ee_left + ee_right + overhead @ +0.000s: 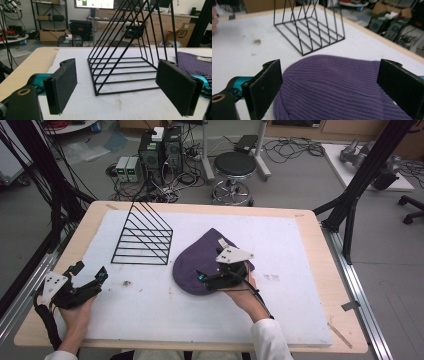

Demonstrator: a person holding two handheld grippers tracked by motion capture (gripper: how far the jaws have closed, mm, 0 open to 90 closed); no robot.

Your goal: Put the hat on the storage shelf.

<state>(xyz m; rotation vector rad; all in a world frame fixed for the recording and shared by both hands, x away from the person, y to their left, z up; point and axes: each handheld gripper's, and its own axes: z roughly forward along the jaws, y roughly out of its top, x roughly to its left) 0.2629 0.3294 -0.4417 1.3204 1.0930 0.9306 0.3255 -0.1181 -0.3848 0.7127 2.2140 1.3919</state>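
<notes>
The right hand-held gripper (329,85) is hovering wide open over the purple beanie (342,87), seemingly lining up a grasp, while the left hand-held gripper (117,85) is waiting open and empty facing the wire rack (125,60).

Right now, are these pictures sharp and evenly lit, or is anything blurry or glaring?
High view: soft, even light, no hard shadows, slightly grainy. Left gripper view: the black wire triangular rack is sharp, the near jaws of the left hand-held gripper softer, and the monitor behind is overexposed. Right gripper view: the purple ribbed knit beanie is crisp, the background blurred.
</notes>
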